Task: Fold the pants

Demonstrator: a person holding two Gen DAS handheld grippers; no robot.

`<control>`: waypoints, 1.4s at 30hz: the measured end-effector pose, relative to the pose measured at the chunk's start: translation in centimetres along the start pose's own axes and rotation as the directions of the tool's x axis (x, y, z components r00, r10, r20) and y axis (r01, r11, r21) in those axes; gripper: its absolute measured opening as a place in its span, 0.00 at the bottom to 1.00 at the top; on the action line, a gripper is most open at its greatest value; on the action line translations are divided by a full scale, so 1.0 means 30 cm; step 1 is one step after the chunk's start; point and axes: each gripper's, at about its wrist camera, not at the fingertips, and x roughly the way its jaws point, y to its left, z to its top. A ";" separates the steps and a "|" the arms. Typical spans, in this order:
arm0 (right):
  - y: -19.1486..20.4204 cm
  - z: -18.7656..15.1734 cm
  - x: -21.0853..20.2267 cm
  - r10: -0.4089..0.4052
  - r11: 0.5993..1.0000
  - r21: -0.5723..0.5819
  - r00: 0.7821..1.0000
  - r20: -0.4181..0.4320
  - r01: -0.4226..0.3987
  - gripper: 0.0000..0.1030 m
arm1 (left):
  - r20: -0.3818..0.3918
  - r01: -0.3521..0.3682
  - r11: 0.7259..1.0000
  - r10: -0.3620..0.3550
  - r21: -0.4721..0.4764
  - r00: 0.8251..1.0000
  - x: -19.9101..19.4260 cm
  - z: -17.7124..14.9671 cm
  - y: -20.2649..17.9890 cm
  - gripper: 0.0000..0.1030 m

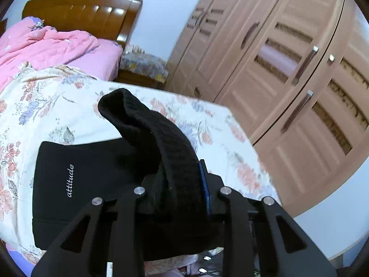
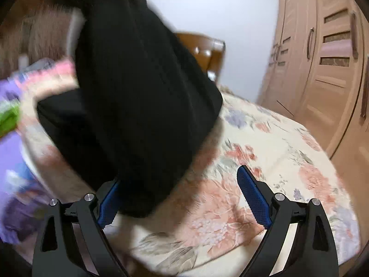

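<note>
On floral bedspread [image 2: 265, 143], left claw [image 1: 182, 189] clamps black pants [image 1: 92, 175]; right claw [image 2: 182, 196] gapes wide.

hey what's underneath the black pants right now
The folded part of the pants lies on a flowered bedspread. The left tool holds one end lifted above it. What the bedspread looks like directly beneath the fabric is covered.
</note>
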 end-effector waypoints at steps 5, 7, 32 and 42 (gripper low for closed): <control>0.093 0.062 -0.081 -0.120 0.981 -0.135 0.985 0.121 0.137 0.86 | 0.085 0.012 0.997 -0.006 -0.078 0.996 -0.161 0.010 0.168 0.25; 0.123 0.089 -0.087 -0.110 0.981 -0.146 0.984 0.139 0.130 0.86 | 0.111 0.004 0.991 0.010 -0.132 0.994 -0.215 -0.016 0.279 0.25; -0.031 0.060 -0.097 0.439 0.897 -0.035 0.898 -0.025 -0.440 0.89 | 0.090 -0.384 0.866 0.431 -0.320 0.898 -0.258 -0.302 0.767 0.94; -0.035 0.503 0.273 0.498 0.867 0.021 0.867 -0.009 -0.498 0.90 | 0.117 -0.393 0.919 0.385 0.046 0.915 -0.085 -0.051 0.403 0.98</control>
